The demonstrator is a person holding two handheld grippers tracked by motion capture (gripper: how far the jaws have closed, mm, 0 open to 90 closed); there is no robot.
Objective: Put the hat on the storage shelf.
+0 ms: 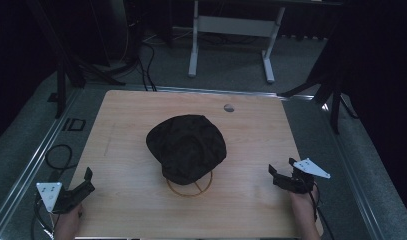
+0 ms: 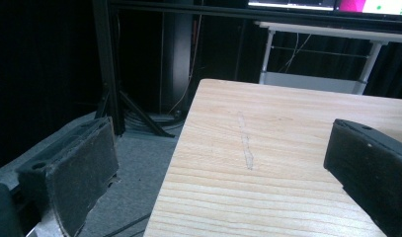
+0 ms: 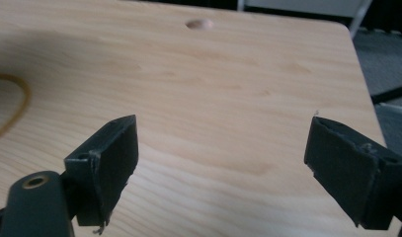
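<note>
The cloth (image 1: 186,147) lies mid-table (image 1: 126,125) on a ring stand (image 1: 189,189), between left claw (image 1: 88,181) and right claw (image 1: 280,172).

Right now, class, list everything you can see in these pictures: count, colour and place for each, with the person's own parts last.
Table: one, light wood, centre.
Dark cloth: one, black, bunched at the table's middle.
Ring stand: one, golden wire, under the cloth's near edge.
Hole: one, round, far side of the tabletop.
White frame: one, on the floor beyond.
Left gripper: one, black, open, near left corner.
Right gripper: one, black, open, near right edge.
</note>
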